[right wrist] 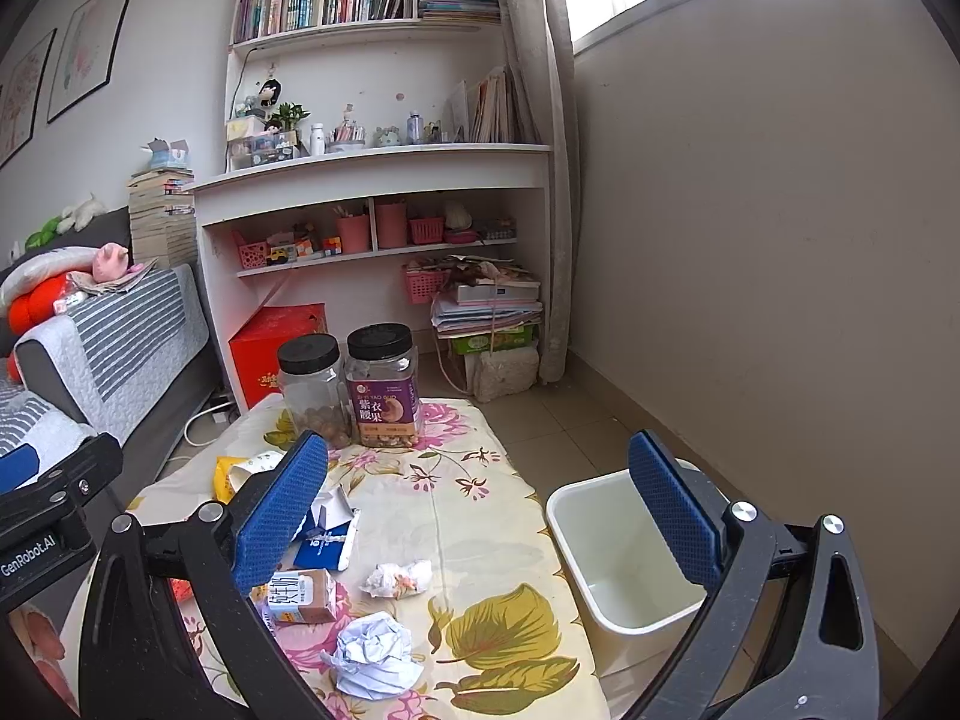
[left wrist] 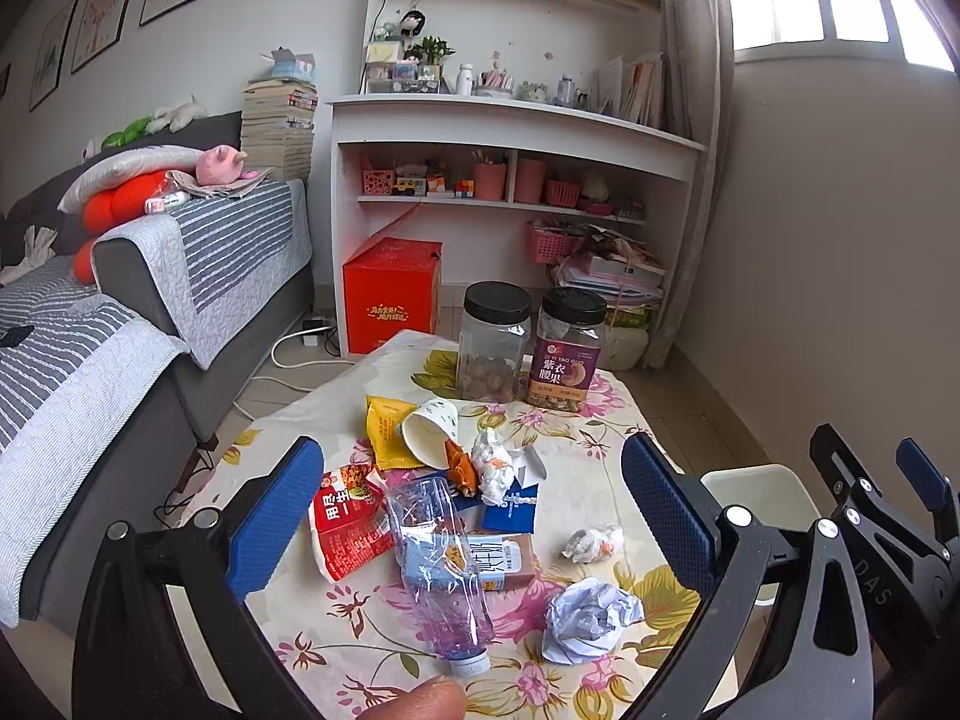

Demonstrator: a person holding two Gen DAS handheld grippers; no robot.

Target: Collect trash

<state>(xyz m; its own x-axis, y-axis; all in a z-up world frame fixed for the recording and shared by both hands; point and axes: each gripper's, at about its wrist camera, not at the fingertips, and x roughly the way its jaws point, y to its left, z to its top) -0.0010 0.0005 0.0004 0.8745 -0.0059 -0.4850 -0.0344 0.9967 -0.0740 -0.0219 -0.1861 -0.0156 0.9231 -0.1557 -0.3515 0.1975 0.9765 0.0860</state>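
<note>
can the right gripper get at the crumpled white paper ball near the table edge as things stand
Probably yes. The right gripper is open and empty, and the crumpled paper ball lies alone on the cloth with nothing on top; the milk carton sits just beside it.

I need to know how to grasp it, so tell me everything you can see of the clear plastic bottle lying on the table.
The clear plastic bottle lies on its side on the floral tablecloth, white cap toward the camera, base pointing away. Its thin, see-through walls look crumpled and dented, and it appears empty. Its far end overlaps the red snack packet, and its middle lies over the milk carton. It lies between the open fingers of the left gripper, and neither touches it.
</note>
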